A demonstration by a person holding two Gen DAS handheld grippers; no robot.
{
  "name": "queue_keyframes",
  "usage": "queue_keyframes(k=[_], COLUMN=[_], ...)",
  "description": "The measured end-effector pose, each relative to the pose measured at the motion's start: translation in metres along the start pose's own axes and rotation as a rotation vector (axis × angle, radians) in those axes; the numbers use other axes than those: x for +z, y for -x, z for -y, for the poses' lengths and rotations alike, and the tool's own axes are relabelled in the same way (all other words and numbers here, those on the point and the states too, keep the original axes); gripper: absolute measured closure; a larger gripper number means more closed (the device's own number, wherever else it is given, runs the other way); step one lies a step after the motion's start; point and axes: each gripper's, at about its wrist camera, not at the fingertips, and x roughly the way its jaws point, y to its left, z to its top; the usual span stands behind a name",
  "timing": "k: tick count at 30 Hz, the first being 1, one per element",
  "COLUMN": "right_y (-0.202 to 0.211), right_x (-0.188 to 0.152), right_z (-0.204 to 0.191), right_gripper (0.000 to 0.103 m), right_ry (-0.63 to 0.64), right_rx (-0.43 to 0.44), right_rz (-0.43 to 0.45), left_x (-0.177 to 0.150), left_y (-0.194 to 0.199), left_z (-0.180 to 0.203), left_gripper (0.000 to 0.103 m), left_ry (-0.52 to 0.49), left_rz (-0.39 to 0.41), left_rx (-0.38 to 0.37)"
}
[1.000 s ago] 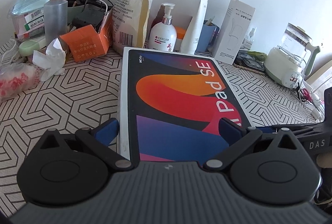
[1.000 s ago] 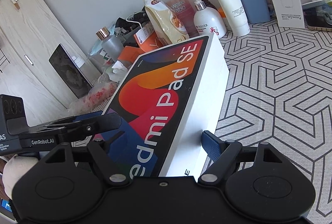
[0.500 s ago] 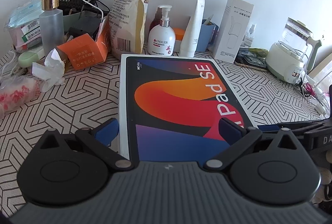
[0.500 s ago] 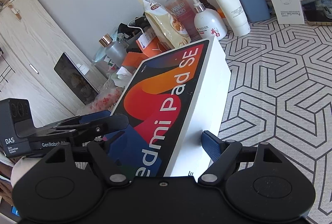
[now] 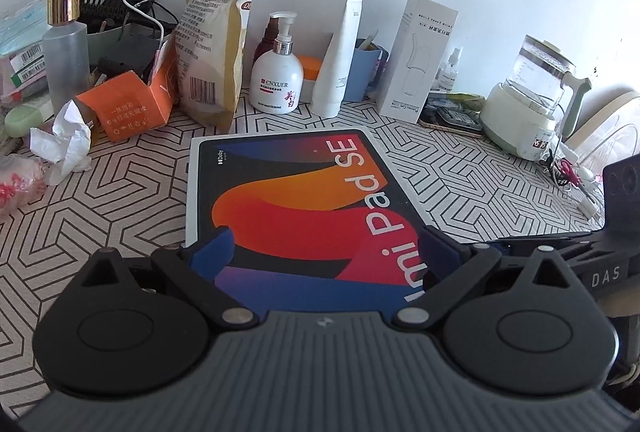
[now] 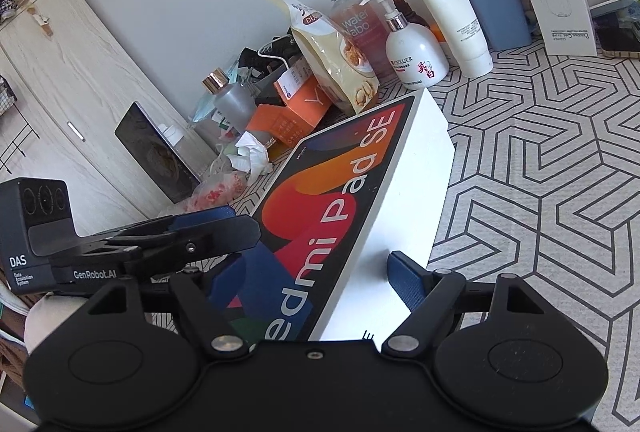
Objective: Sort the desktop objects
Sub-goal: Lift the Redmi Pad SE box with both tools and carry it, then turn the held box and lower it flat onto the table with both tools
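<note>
A white Redmi Pad SE box (image 5: 296, 200) with a colourful lid is raised above the patterned table; it also shows in the right wrist view (image 6: 360, 192). My left gripper (image 5: 324, 252) has its blue pads wide apart at the box's near end, one pad on each side. My right gripper (image 6: 316, 276) is clamped on the box's near right corner, one pad on the lid, the other on the white side. The left gripper shows in the right wrist view (image 6: 172, 232) lying over the box's left edge.
Along the back wall stand a tan snack bag (image 5: 216, 44), a white pump bottle (image 5: 277, 76), a white tube (image 5: 338, 60), a white carton (image 5: 418, 56), an orange box (image 5: 128, 104), crumpled tissue (image 5: 66, 140) and a kettle (image 5: 528, 96). A wooden cabinet (image 6: 72, 88) stands at the left.
The box has been pulled back from the back-wall items and lifted, tilting in the right wrist view. Both grippers moved back with it, pads in the same stance.
</note>
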Motion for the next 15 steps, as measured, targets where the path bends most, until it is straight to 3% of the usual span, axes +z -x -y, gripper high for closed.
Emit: queue_keyframes(k=[3, 8, 15], right_y=[0.000, 0.003, -0.005], right_x=[-0.002, -0.005, -0.011], right_z=[0.003, 0.004, 0.013], right_gripper=[0.022, 0.042, 0.047], right_ry=[0.002, 0.079, 0.079], right_rx=[-0.002, -0.041, -0.070], right_rz=[0.003, -0.010, -0.050], left_x=[-0.006, -0.017, -0.024], left_y=[0.005, 0.012, 0.016], left_z=[-0.003, -0.015, -0.033], left_gripper=[0.003, 0.003, 0.002], left_ry=[-0.022, -0.013, 0.017], left_rz=[0.003, 0.009, 0.011], left_rx=[0.044, 0.110, 0.135])
